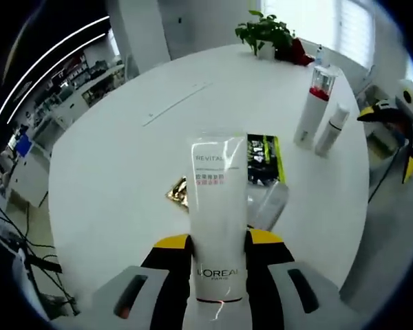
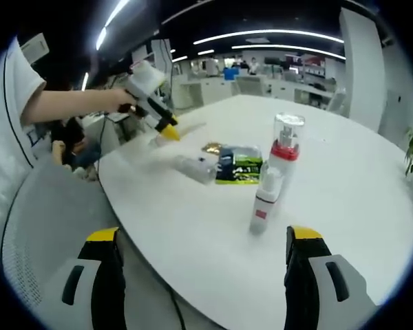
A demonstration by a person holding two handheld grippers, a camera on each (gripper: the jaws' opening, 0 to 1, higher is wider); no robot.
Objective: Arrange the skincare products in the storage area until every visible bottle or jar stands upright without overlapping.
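1. A round white table carries everything; a potted plant stands at its far edge in the left gripper view, with something red just beside it.
2. Near the middle of the table lies a flat green-and-black packet, and a crumpled gold wrapper lies close to it, partly hidden behind the tube.
3. A pale bottle lies on its side just beside the packet, its near end hidden by the left gripper's jaw; in the right gripper view the same bottle lies against the packet.
4. The left gripper pinches a white tube between its yellow-tipped jaws; the tube is printed "REVITAL" above and "L'OREAL" below, and it is held above the table's near edge.
5. In the right gripper view a person's hand holds that left gripper over the table's far-left edge, the tube there a blur.
6. Two containers stand upright near the table's right edge: a tall clear-capped bottle with a red band, and a shorter white pump bottle just beside it, apart from the packet.
7. The right gripper has its jaws spread wide and holds nothing, off the table's near edge; the pump bottle is nearest it.
8. Office desks and shelves show beyond the table.
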